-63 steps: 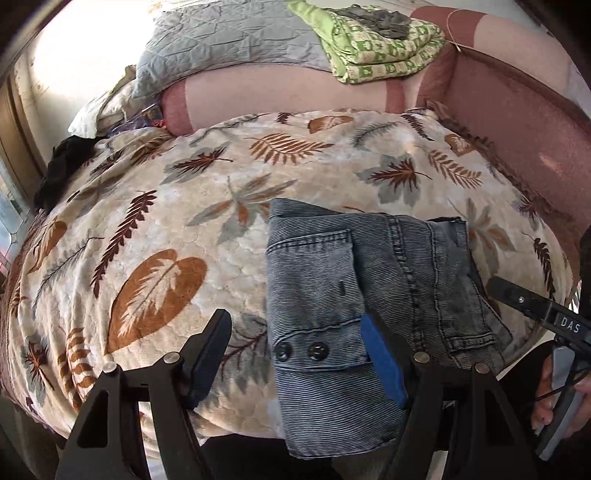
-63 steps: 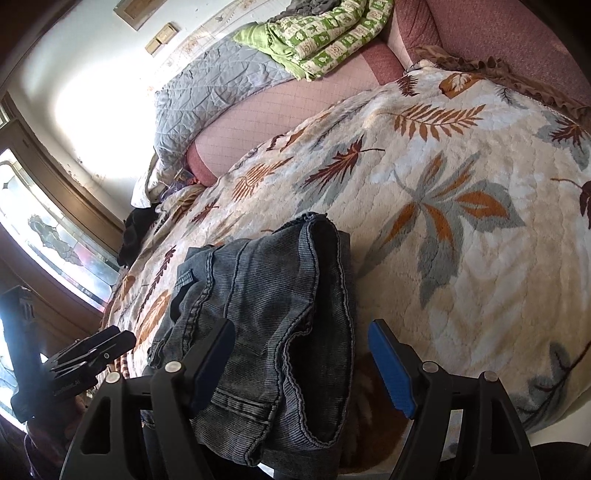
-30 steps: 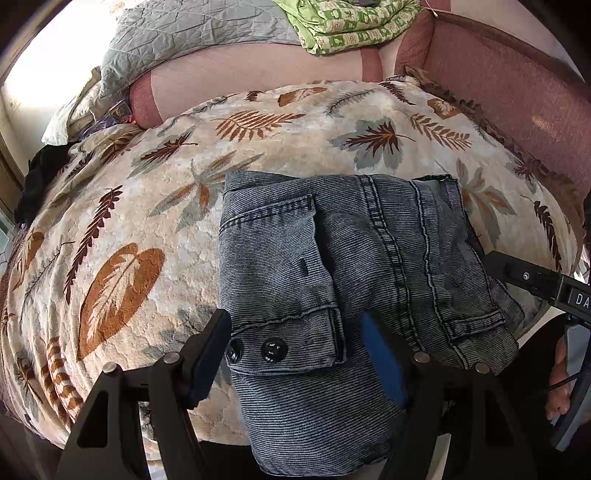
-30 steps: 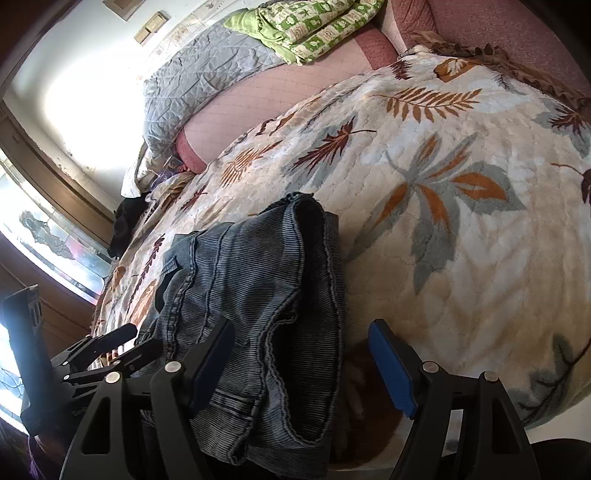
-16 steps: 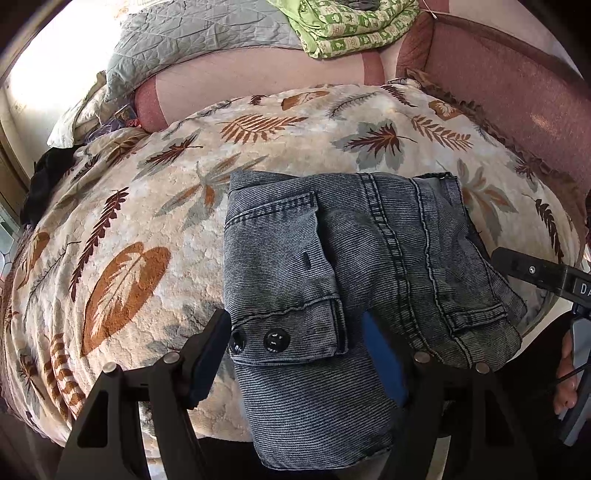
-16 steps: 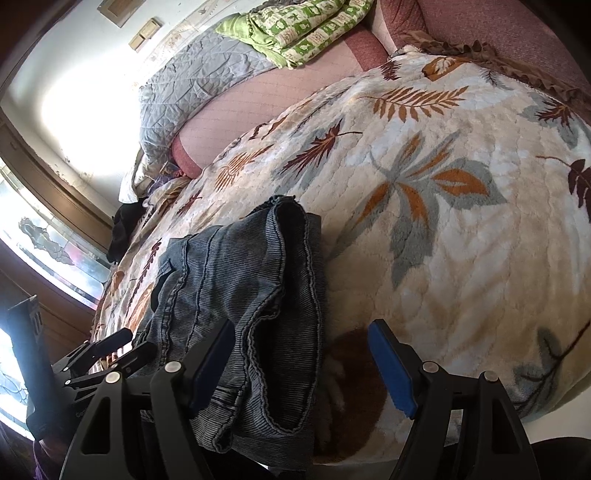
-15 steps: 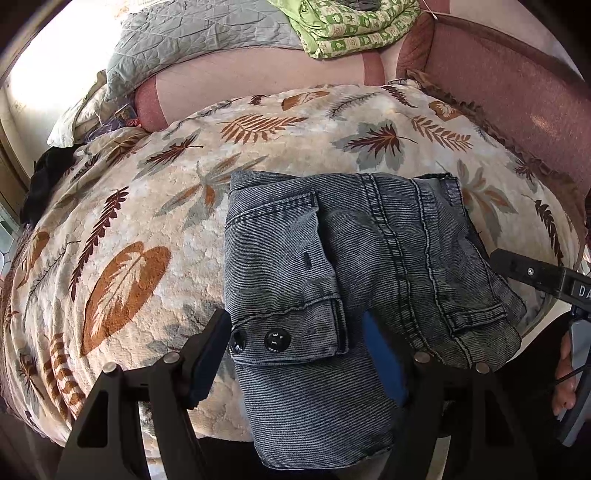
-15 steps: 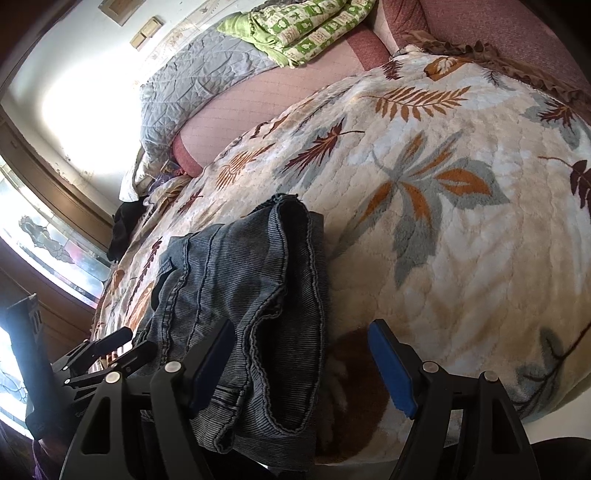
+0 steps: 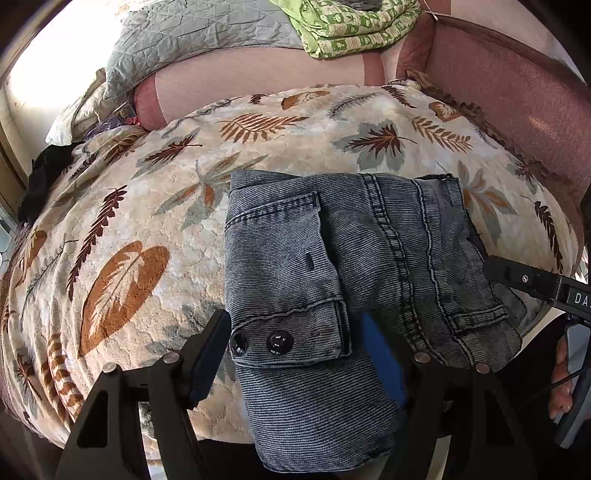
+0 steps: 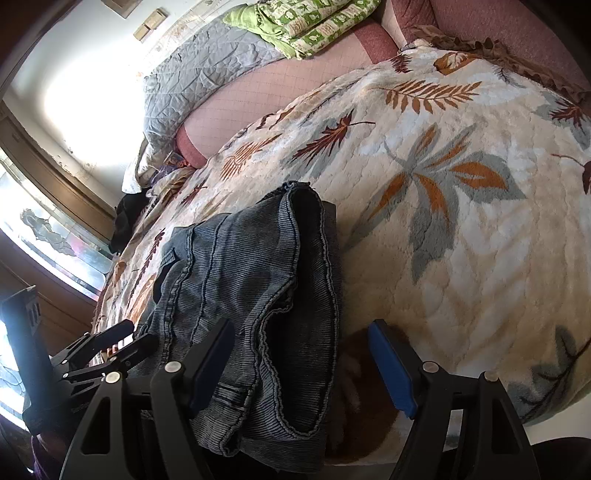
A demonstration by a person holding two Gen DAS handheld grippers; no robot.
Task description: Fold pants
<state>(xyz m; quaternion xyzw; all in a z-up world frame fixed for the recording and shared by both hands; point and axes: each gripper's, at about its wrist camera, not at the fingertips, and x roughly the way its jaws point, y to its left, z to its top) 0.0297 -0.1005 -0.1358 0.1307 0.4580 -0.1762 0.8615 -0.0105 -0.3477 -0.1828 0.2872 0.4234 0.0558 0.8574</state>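
Note:
The grey-blue denim pants (image 9: 332, 266) lie folded into a thick rectangle near the front edge of the leaf-print blanket (image 9: 122, 236). My left gripper (image 9: 295, 354) hangs open over their near edge, with the two-button pocket flap (image 9: 280, 339) showing between its fingers and no pad pressing. My right gripper (image 10: 299, 362) is open beside the pants (image 10: 251, 280), at their stacked right-hand edge; its left finger (image 10: 210, 354) is over the denim and its blue pad (image 10: 391, 369) is over the blanket. Each gripper shows in the other's view: right gripper (image 9: 535, 284), left gripper (image 10: 110, 350).
Behind the blanket (image 10: 461, 192) lie a pink bolster (image 9: 266, 85), a grey quilt (image 9: 192, 33) and a folded green patterned cloth (image 9: 354, 26). A maroon padded side (image 9: 517, 110) borders the right. A black garment (image 9: 44, 173) lies at far left. A hand (image 9: 557, 387) shows at the lower right.
Two seconds ago the pants sat further right in the left wrist view; they have drifted toward its centre. Over the last half second nothing has visibly moved, and both grippers stay open.

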